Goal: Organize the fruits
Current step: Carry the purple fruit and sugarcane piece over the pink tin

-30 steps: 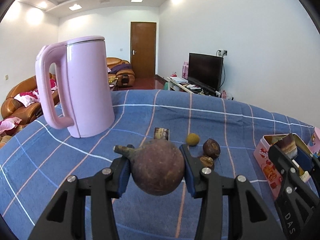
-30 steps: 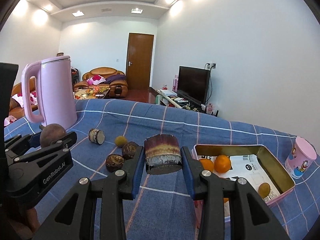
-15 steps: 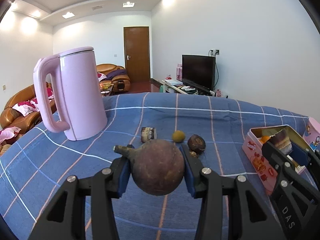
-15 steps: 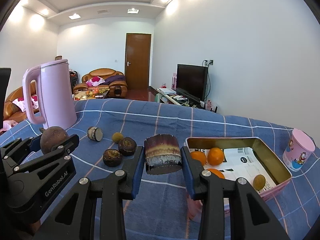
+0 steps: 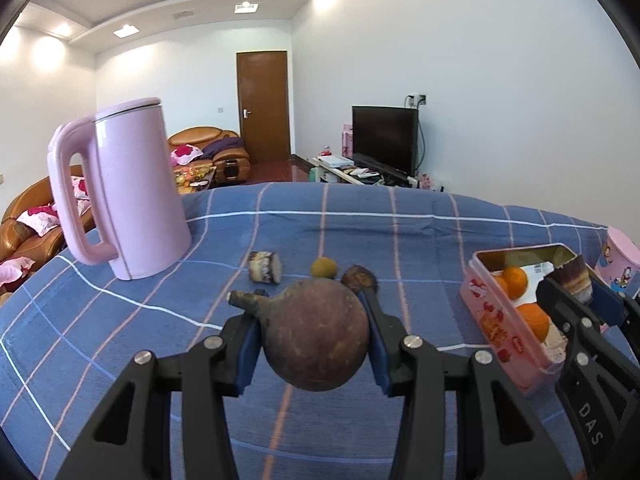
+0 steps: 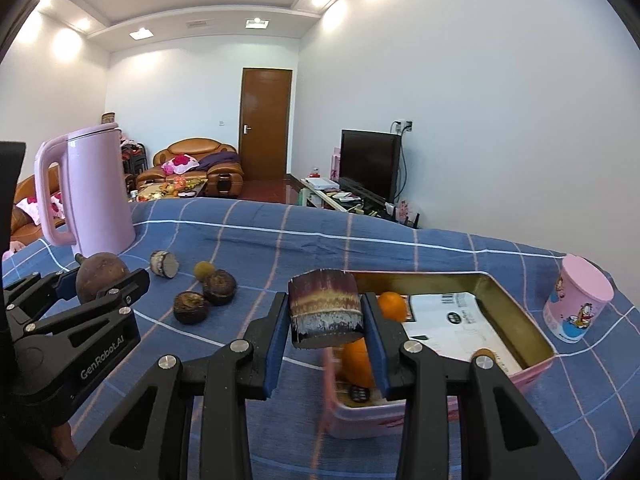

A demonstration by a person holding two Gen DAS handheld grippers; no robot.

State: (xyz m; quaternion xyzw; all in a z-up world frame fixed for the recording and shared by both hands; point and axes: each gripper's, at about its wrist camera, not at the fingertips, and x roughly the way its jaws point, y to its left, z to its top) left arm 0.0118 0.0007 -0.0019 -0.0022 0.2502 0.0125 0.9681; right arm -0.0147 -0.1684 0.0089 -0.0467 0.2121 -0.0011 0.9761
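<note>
Both sets of fingers are clamped: my left gripper [image 5: 316, 344] squeezes a round brown fruit [image 5: 316, 334] by its sides, stem to the left, and my right gripper [image 6: 326, 336] pinches a short cane piece [image 6: 325, 307] upright, so neither can roll out. I have each one tilted gently downward, the right over the near end of the pink tin [image 6: 516, 316] where oranges [image 6: 392, 306] lie. Loose fruit [image 6: 218, 287] waits to the left, near the pink kettle [image 6: 96, 196].
</note>
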